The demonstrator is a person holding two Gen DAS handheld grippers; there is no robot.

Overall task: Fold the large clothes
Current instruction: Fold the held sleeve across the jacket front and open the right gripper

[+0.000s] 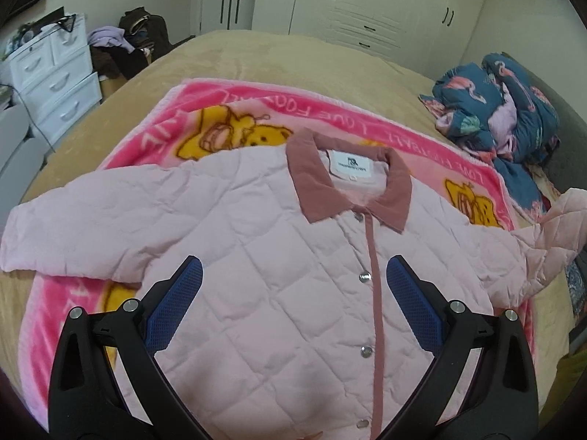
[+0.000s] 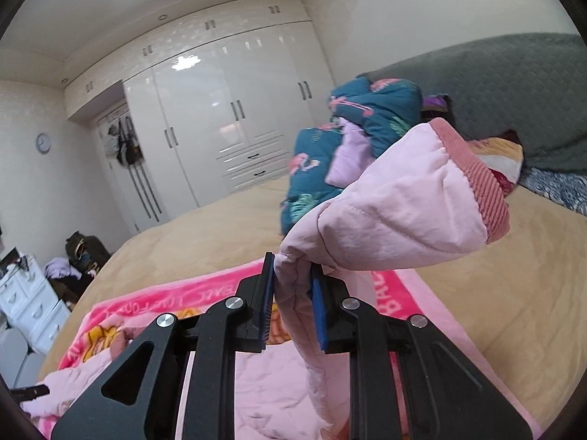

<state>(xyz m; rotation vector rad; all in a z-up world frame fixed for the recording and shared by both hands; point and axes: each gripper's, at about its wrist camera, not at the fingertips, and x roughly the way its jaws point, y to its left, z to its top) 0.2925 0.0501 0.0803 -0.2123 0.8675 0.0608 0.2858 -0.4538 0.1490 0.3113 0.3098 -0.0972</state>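
A pale pink quilted jacket with a dusty-rose collar and button placket lies front up on a pink cartoon blanket on the bed. Its left sleeve is spread out flat. My left gripper is open and empty, hovering over the jacket's chest. My right gripper is shut on the jacket's right sleeve and holds it lifted above the bed, the ribbed rose cuff pointing up and right. The raised sleeve also shows at the right edge of the left wrist view.
A tan bedspread covers the bed. A bundled blue flamingo-print quilt lies near the grey headboard. White wardrobes stand behind, with a white drawer unit and a clothes pile beside the bed.
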